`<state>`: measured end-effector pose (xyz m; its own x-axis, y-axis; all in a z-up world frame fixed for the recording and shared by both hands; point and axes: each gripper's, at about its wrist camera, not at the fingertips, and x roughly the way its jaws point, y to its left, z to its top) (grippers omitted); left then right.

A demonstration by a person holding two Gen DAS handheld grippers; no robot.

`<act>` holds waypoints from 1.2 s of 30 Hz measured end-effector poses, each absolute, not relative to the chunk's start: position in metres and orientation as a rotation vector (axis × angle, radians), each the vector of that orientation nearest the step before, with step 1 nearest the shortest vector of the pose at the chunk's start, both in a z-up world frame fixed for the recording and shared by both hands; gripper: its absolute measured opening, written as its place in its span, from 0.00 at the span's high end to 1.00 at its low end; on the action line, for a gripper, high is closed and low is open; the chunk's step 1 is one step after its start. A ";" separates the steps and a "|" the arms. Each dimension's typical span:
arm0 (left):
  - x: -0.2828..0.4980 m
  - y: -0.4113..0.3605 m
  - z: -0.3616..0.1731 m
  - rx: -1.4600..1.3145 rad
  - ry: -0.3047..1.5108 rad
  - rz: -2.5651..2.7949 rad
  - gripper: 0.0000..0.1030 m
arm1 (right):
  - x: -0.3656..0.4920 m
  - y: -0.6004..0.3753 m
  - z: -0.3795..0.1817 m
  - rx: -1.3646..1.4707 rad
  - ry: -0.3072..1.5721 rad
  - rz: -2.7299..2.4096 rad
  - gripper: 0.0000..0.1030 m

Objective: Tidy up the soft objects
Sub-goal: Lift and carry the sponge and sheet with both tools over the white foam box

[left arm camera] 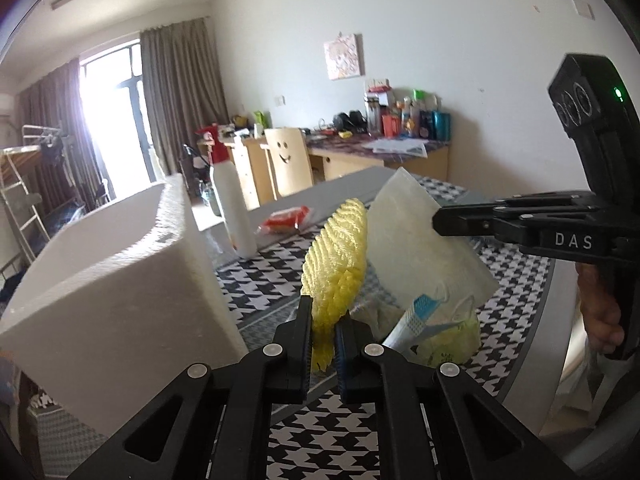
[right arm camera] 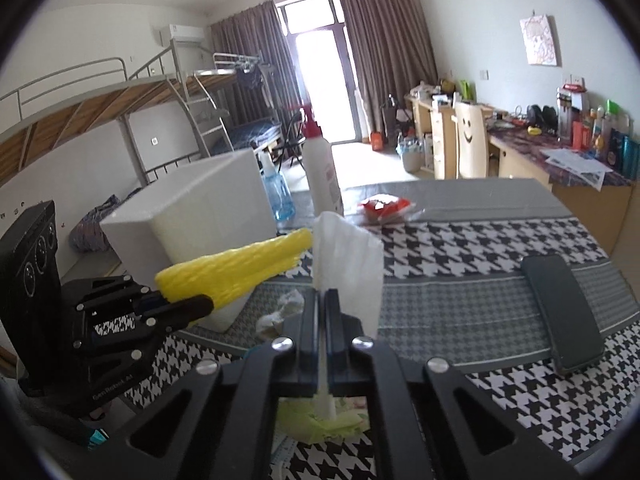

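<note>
Left gripper (left arm camera: 322, 332): clamped on yellow foam net (left arm camera: 336, 260), lifted off surface (right arm camera: 460, 288), white box (left arm camera: 120, 264) just left, likely its destination. Right gripper (right arm camera: 321, 300): pinching white sheet (right arm camera: 348, 264) upright, alongside.

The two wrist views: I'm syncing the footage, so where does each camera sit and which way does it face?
Left wrist: on the left gripper, facing the desk wall; jaws shut on a yellow ribbed foam sheet; the right gripper and a hand show.
Right wrist: on the right gripper, facing the window; jaws shut on a thin white foam sheet; the left gripper shows.
Shared: both sheets, white foam box, houndstooth tablecloth.
</note>
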<state>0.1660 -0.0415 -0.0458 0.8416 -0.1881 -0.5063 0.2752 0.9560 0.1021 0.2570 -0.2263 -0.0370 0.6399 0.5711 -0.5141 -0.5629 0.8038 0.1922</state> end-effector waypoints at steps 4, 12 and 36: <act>0.157 -0.041 -0.038 0.154 0.490 -0.239 0.90 | 0.254 -0.226 -0.030 0.025 0.563 0.631 0.96; 0.147 -0.029 -0.025 0.110 0.462 -0.225 0.90 | 0.243 -0.225 -0.017 0.033 0.515 0.621 0.96; 0.144 -0.016 0.009 0.050 0.404 -0.181 0.90 | 0.235 -0.217 0.007 0.043 0.440 0.596 0.97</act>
<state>0.1441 -0.0158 0.0086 0.9036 -0.1652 -0.3952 0.1849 0.9827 0.0120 0.2351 -0.2170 0.0068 0.7380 0.5516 -0.3887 -0.5334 0.8297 0.1646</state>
